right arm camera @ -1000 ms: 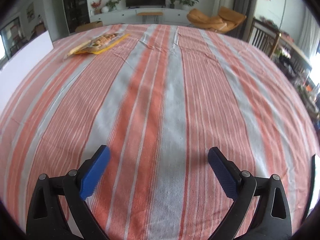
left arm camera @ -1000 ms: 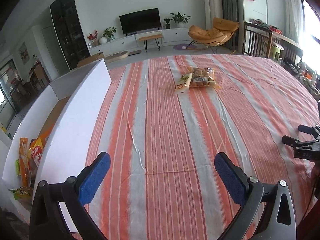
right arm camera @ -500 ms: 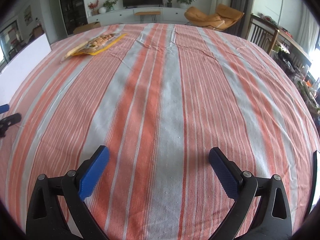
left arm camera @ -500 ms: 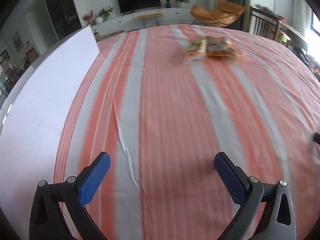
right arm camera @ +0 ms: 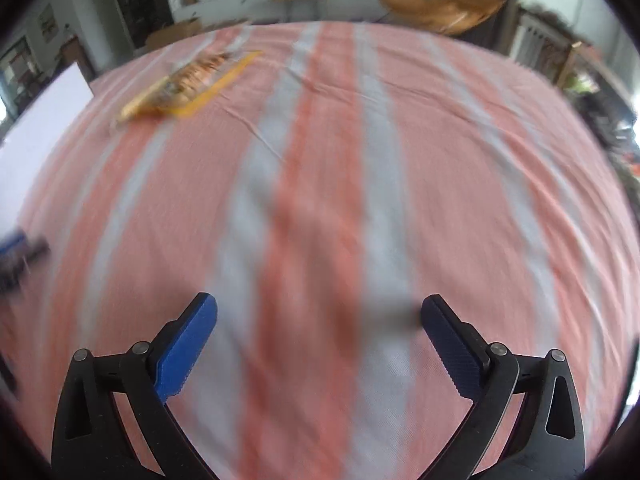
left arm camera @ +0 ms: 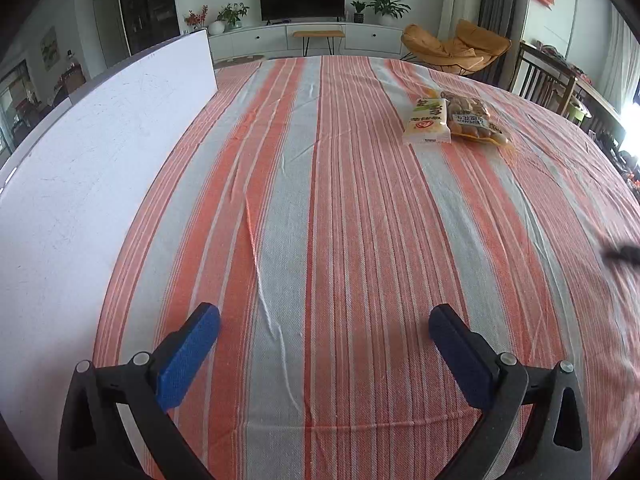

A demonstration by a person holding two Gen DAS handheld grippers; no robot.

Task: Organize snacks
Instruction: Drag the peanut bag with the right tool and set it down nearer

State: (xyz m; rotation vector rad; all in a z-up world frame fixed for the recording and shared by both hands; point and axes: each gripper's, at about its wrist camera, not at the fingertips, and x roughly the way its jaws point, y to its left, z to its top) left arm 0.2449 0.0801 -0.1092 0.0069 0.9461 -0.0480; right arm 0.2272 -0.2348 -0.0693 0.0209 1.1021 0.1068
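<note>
Left gripper point(left arm camera: 324, 330): jaws spread wide, nothing between the blue pads, hovering low over the striped tablecloth point(left arm camera: 352, 248) near the tabletop's near edge. Right gripper point(right arm camera: 318, 320): also wide and empty, over the cloth toward the near edge; its view is motion-blurred, so detail there is weak.

Snacks: two packets lie side by side and touching, toward the far right part of the tabletop. The pale packet point(left arm camera: 428, 120) sits on the left, the clear bag of brown pieces point(left arm camera: 474, 120) on the right. In the right wrist view they show as one orange-yellow smear point(right arm camera: 188, 84) at far left; probably the same pair.

White box point(left arm camera: 108, 152): its tall side wall runs along the left edge of the tabletop. Judged to be the place the snacks go, since it is the only container in sight; its inside is hidden from here.

Why so: both tools empty and wide fits an approach to the next pick, with the packets lying flat and free to grasp.

Room: broad bare cloth between grippers and packets, no obstacle. A few shallow creases point(left arm camera: 260, 280). The box wall limits leftward sweep; a carried packet must clear its top edge.
</note>
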